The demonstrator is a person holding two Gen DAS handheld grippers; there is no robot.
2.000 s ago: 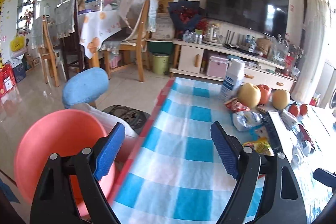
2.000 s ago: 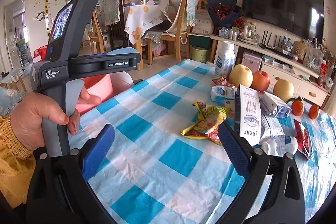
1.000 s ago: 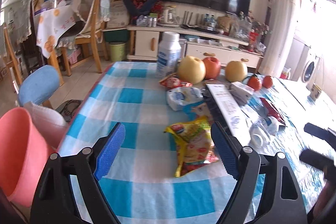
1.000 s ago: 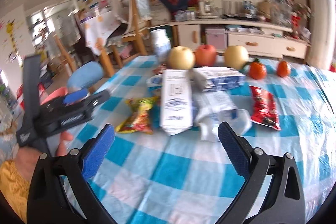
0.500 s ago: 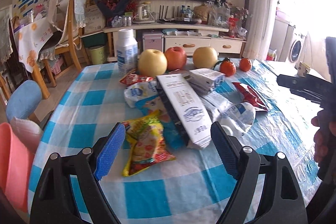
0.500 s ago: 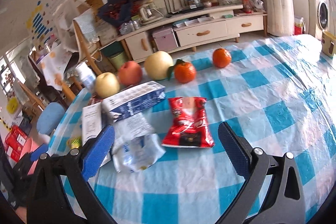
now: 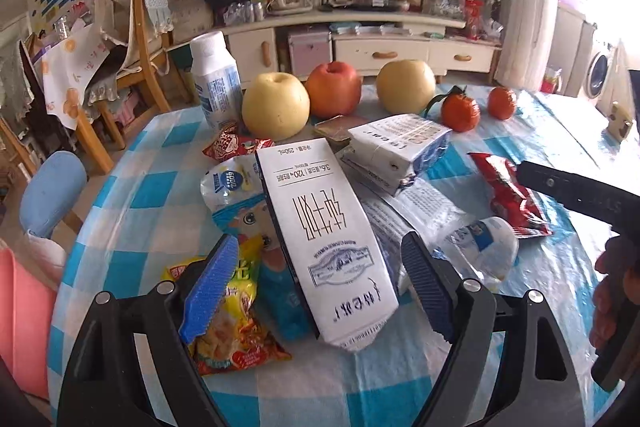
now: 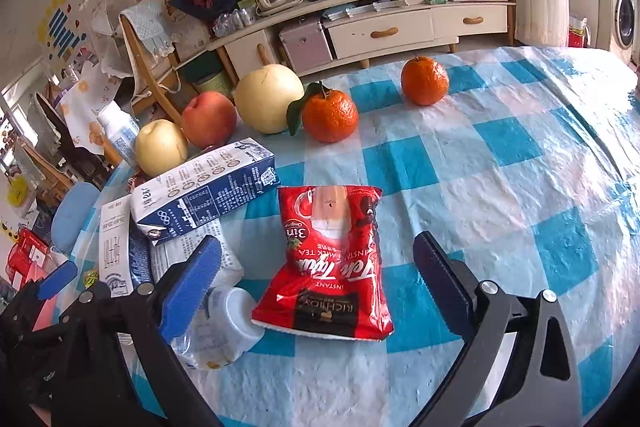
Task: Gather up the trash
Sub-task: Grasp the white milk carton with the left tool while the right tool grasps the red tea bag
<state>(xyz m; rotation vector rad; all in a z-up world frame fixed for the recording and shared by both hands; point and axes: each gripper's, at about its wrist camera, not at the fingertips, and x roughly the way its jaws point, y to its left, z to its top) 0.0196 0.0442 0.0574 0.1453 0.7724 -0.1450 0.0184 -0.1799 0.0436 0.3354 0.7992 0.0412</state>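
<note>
Both grippers have swung off the room and the bare cloth and now hang over the litter on the checked table (image 8: pixel 520 187). The left gripper (image 7: pixel 316 291) stands wide open and empty, framing the long white carton (image 7: pixel 328 239) with the yellow snack bag (image 7: pixel 228 323) beside it. The right gripper (image 8: pixel 316 287), equally open and empty, brackets the red tea packet (image 8: pixel 332 263). Whether either pad touches anything is hard to judge, but the first pickups look close.

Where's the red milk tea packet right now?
In the right wrist view the red milk tea packet lies flat on the checked tablecloth, framed by the open right gripper, just right of the blue milk carton.
</note>
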